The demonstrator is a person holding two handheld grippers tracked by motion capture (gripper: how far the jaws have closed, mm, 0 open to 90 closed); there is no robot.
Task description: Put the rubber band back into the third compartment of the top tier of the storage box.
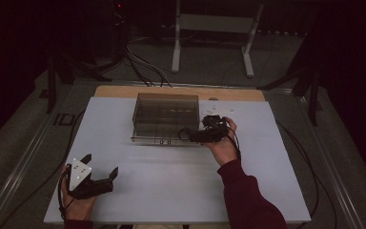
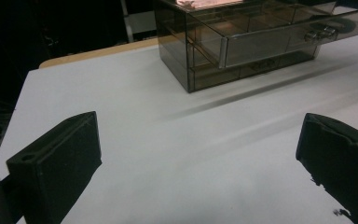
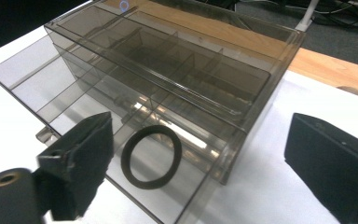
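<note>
1 black ring in 1 open drawer; 2 grippers, left and right, both spread wide

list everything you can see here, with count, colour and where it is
drawer organiser: 1, smoky clear plastic, far middle of the table, top drawer pulled out
hair tie: 1, black ring, lying in the open drawer's near right compartment
drawer knobs: 2, silver, on the open drawer's front
table sheet: 1, pale grey, covering the table
wooden edge: 1, tan, behind the sheet
metal stand: 1, white, on the floor beyond the table
cables: several, dark, on the floor behind the table
left gripper: 1, black, near left of the table, fingers apart
right gripper: 1, black, at the drawer's right end, fingers apart
sleeve: 1, dark red, right forearm
</note>
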